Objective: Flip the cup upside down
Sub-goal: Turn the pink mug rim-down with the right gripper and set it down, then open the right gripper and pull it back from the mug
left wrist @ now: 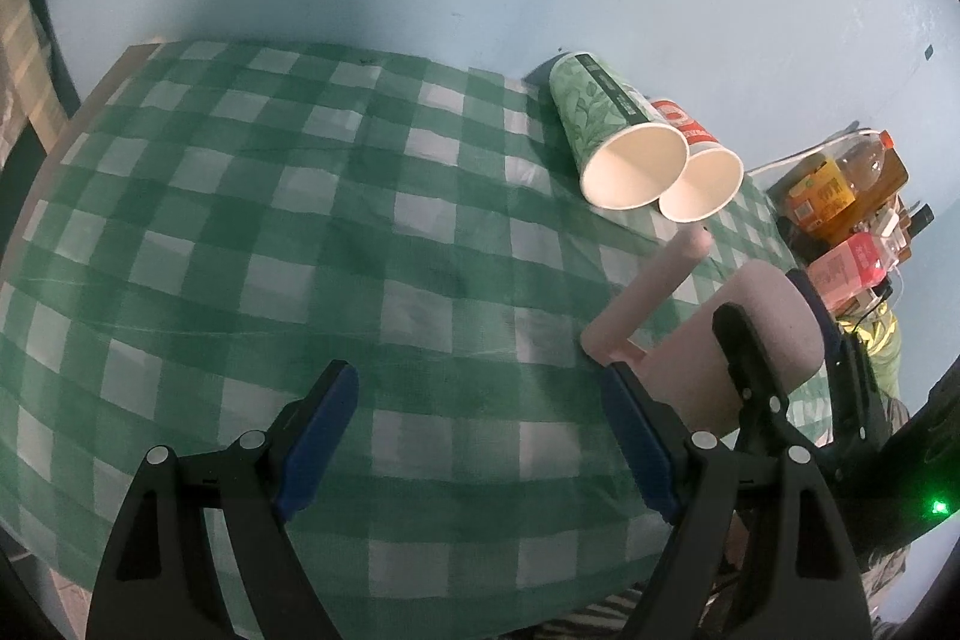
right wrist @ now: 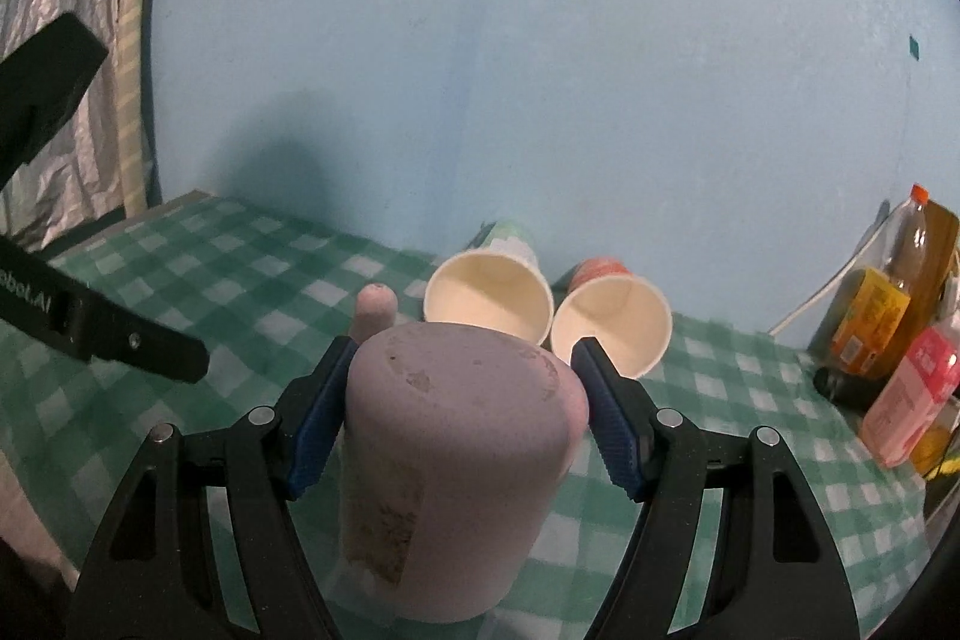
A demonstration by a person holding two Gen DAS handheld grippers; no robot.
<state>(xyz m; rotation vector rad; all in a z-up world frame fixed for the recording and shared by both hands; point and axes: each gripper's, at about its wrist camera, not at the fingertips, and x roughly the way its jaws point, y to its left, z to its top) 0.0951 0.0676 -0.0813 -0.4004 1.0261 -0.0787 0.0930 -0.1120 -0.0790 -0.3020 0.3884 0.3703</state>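
A pink cup (right wrist: 456, 454) with a long handle (right wrist: 375, 310) stands upside down, base up, on the green checked tablecloth (right wrist: 240, 274). My right gripper (right wrist: 462, 412) has its blue pads on both sides of the cup, shut on it. In the left wrist view the same cup (left wrist: 744, 346) sits at the right with the right gripper's fingers (left wrist: 744, 358) around it and its handle (left wrist: 654, 292) pointing away. My left gripper (left wrist: 474, 442) is open and empty over the cloth, left of the cup.
Two paper cups lie on their sides near the wall, mouths toward me: a green one (left wrist: 612, 130) and a red one (left wrist: 696, 166). Bottles and cartons (right wrist: 888, 328) stand at the right beyond the table edge. A blue wall rises behind.
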